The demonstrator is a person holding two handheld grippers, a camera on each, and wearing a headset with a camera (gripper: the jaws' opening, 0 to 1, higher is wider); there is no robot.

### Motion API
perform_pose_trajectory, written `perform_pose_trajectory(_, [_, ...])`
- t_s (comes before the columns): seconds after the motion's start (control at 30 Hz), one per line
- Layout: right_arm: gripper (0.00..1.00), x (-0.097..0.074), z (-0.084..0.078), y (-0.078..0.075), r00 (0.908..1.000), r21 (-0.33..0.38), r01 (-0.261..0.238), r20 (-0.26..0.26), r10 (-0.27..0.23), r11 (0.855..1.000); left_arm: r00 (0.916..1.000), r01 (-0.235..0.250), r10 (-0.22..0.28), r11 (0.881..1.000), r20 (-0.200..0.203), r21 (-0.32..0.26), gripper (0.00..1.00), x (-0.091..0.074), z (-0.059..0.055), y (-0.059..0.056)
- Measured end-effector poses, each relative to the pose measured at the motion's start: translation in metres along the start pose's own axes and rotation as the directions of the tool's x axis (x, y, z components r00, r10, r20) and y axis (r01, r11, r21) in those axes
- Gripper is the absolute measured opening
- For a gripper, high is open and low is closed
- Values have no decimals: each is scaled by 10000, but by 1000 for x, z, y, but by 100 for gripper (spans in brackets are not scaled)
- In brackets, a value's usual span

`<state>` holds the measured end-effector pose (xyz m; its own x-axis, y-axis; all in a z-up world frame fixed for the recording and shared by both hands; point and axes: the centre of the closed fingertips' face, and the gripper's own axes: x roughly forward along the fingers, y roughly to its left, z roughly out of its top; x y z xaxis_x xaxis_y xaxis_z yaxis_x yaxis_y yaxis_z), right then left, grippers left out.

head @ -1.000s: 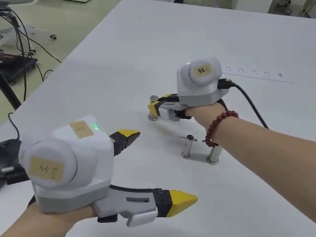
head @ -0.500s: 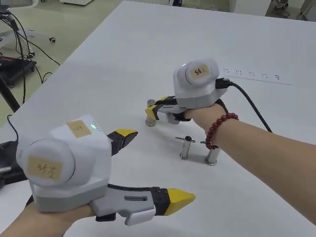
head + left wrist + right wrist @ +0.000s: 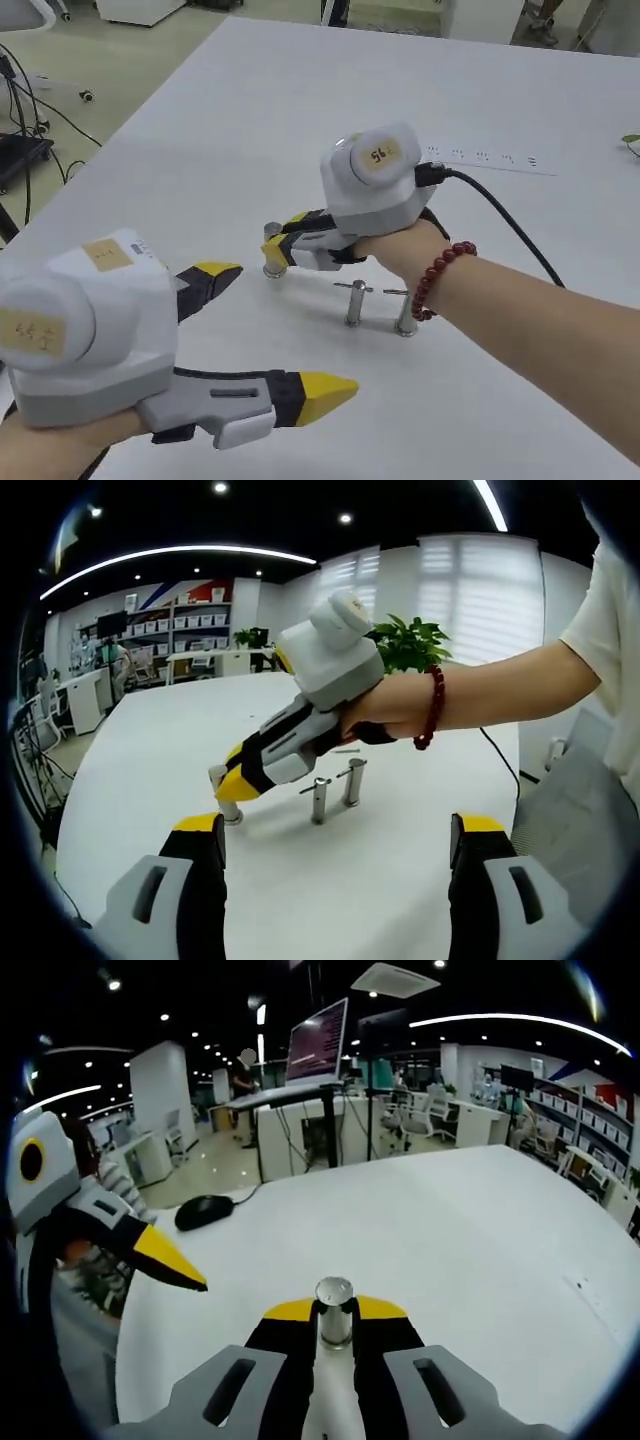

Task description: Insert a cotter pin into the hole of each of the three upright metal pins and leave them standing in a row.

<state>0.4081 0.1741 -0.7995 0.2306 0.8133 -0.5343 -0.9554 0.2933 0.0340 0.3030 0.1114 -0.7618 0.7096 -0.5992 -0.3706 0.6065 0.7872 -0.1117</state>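
Three metal pins stand on the white table [image 3: 200, 130]. My right gripper [image 3: 273, 256] [image 3: 335, 1312] is shut on the leftmost pin [image 3: 271, 233] [image 3: 334, 1295] [image 3: 219, 783], low on its shaft. The middle pin [image 3: 354, 303] [image 3: 318, 800] and the right pin [image 3: 405, 312] [image 3: 352, 781] stand free, each with a cotter pin [image 3: 355, 288] through its top. Whether the held pin carries a cotter pin I cannot tell. My left gripper [image 3: 275, 330] [image 3: 338, 826] hangs open nearer to me, with nothing between its jaws.
A white power strip [image 3: 480, 158] lies at the table's far side, and a black cable [image 3: 510, 225] runs from the right gripper across the table. In the right gripper view, a black mouse [image 3: 204, 1211] sits near the table's far edge.
The head camera has shifted. My right gripper stays shut on the leftmost pin and has drawn it slightly farther left from the other two. The left gripper stays open.
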Motion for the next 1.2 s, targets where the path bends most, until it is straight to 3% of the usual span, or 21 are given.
perform_pose_trajectory(0.33, [13, -20, -6, 37, 9980, -350, -595, -212, 588, 9976, 10000, -15, 17, 9997, -83, 254, 93, -6, 4, -3])
perform_pose_trajectory(0.57, [13, -38, -14, 54, 9961, -349, -865, -203, 859, 9956, 9999, 86, -83, 9994, -74, 320, 92, -6, 6, -9])
perform_pose_trajectory(0.9, [13, -64, -32, 64, 9961, -398, -838, -321, 825, 9957, 9992, 283, -272, 9990, -309, 349, 92, -5, 2, -18])
perform_pose_trajectory(1.2, [13, -85, -51, 63, 9972, -304, -576, -486, 561, 9979, 9995, 286, -281, 9992, -156, 264, 90, -5, 5, -21])
